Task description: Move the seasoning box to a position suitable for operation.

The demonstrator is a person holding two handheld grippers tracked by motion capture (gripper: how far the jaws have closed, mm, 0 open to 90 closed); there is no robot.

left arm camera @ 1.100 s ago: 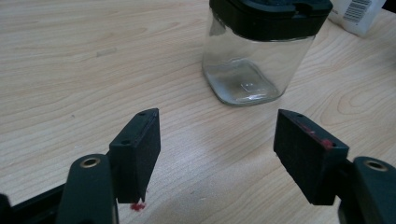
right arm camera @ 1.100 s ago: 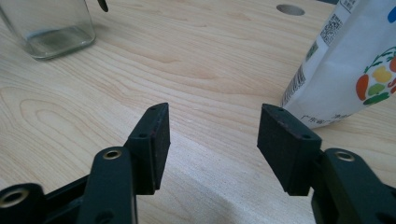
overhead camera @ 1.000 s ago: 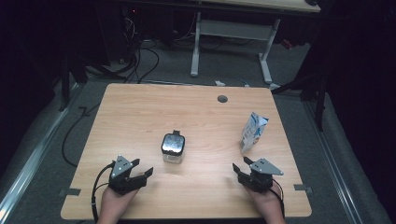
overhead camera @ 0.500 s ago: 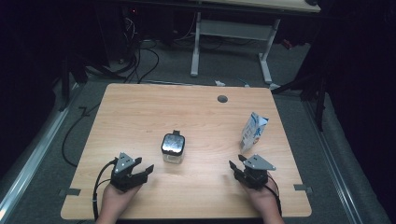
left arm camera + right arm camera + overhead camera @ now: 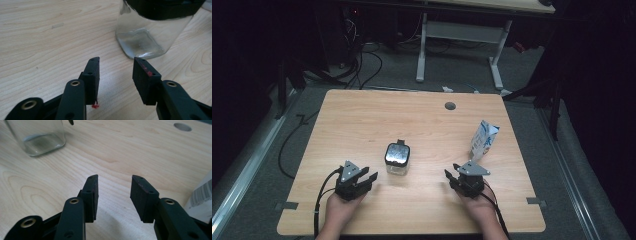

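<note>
My left gripper (image 5: 368, 178) and right gripper (image 5: 451, 176) rest low over the near edge of the tabletop (image 5: 362, 120), each spread about halfway with nothing between the pads. Both pairs of jaws have just been closing from a wider spread, and the right gripper sits a little nearer the middle than a second ago. The jar (image 5: 397, 159), clear glass with a dark lid, stands upright between the two grippers and just beyond them, close ahead of my left jaws and untouched. The narrowing suggests sizing for a grasp on it. Farther off to the right, the carton (image 5: 483, 141) stands upright, apart from the jar.
</note>
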